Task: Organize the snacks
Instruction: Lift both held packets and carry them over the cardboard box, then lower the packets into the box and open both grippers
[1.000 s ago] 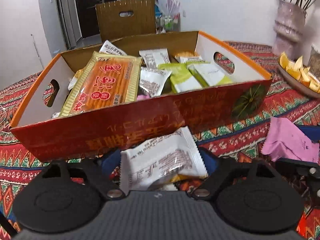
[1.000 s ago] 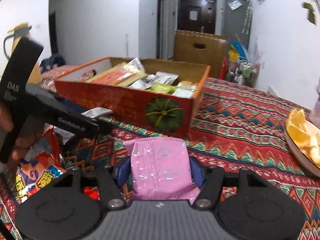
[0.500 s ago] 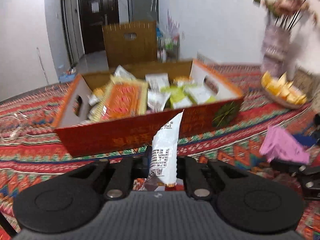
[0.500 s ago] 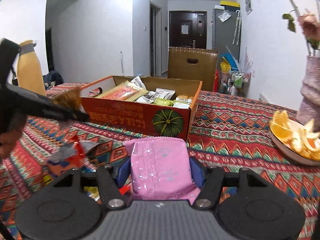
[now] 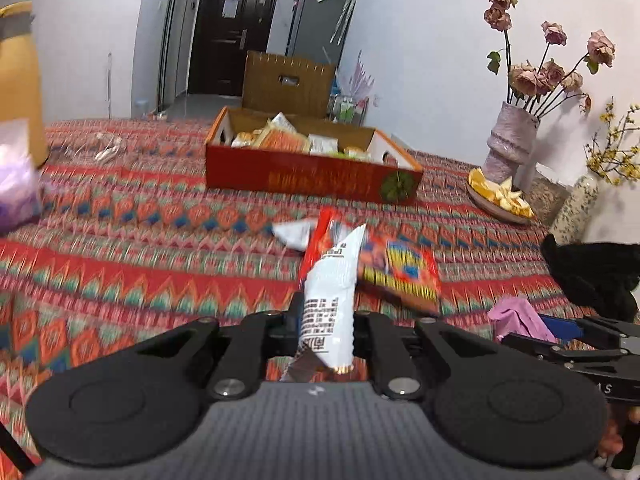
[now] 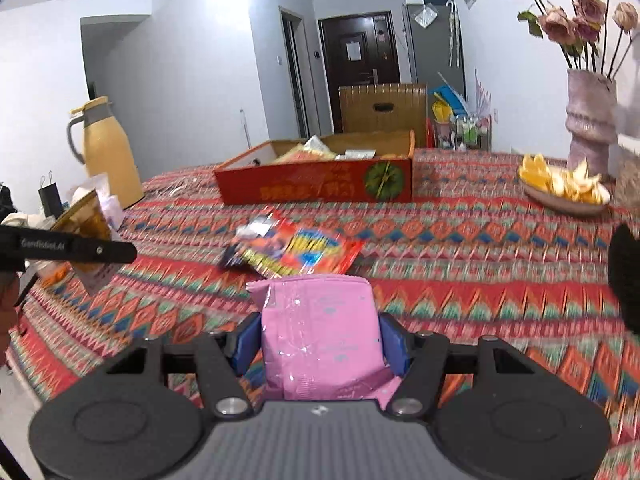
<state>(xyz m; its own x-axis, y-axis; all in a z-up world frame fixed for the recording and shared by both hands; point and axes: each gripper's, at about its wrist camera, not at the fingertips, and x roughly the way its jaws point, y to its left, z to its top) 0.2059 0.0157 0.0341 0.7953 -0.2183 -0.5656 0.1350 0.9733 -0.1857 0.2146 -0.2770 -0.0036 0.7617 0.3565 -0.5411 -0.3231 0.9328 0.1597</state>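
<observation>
My left gripper (image 5: 326,320) is shut on a white snack packet (image 5: 330,300), which stands on edge between the jaws above the patterned tablecloth. My right gripper (image 6: 320,340) is shut on a flat pink packet (image 6: 320,332); in the left wrist view the pink packet (image 5: 516,316) shows at the right. The red cardboard box (image 5: 304,178) with several snacks inside stands far ahead in both views, its front wall (image 6: 304,188) facing me. Between the grippers and the box lie a red and yellow snack bag (image 5: 396,272) and a small white packet (image 5: 294,234).
A yellow thermos jug (image 6: 106,152) stands at the left of the table. At the right are a plate of orange peel (image 6: 564,188), a pink vase of dried roses (image 6: 590,120) and a speckled vase (image 5: 576,208). A dark sleeve (image 5: 592,276) is at the right.
Both grippers have drawn back from the box, which now looks far away. The left jaws closed on the white packet, turning it on edge. The pink packet stays gripped.
</observation>
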